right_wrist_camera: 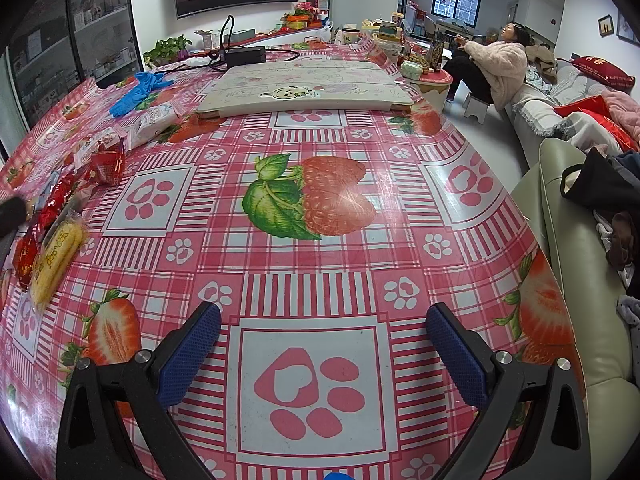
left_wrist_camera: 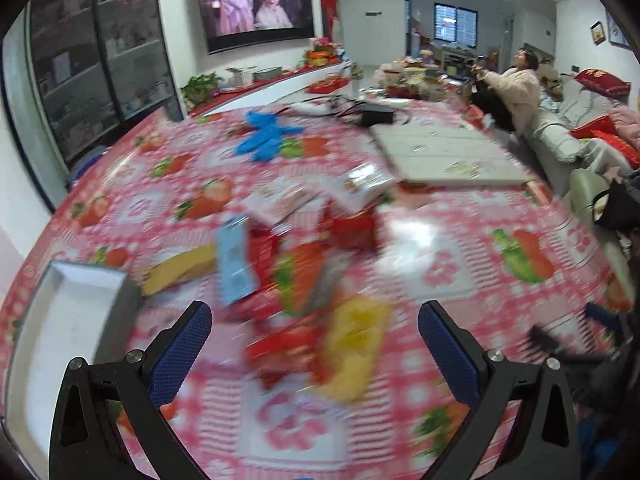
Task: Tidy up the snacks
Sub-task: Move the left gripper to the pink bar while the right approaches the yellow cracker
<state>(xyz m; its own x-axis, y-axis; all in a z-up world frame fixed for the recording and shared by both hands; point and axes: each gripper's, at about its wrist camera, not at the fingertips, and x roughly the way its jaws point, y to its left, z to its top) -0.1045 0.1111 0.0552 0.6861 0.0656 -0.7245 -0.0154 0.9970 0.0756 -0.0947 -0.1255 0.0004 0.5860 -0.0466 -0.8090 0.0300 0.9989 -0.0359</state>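
A heap of snack packets lies on the strawberry tablecloth (left_wrist_camera: 440, 256), blurred in the left wrist view: a yellow packet (left_wrist_camera: 356, 344), red packets (left_wrist_camera: 352, 228), a light blue packet (left_wrist_camera: 236, 260), a yellow bar (left_wrist_camera: 180, 268) and white packets (left_wrist_camera: 360, 184). A white bin (left_wrist_camera: 68, 316) stands at the left. My left gripper (left_wrist_camera: 316, 340) hangs open just above the near packets, holding nothing. My right gripper (right_wrist_camera: 323, 338) is open over bare cloth, with the yellow packet (right_wrist_camera: 58, 256) and red packets (right_wrist_camera: 106, 166) far to its left.
Blue gloves (right_wrist_camera: 134, 92) and a white folded board (right_wrist_camera: 304, 92) lie farther back, with a black power adapter (right_wrist_camera: 244, 56) and cable behind. A sofa (right_wrist_camera: 576, 240) runs along the right table edge. A person sits at the far right.
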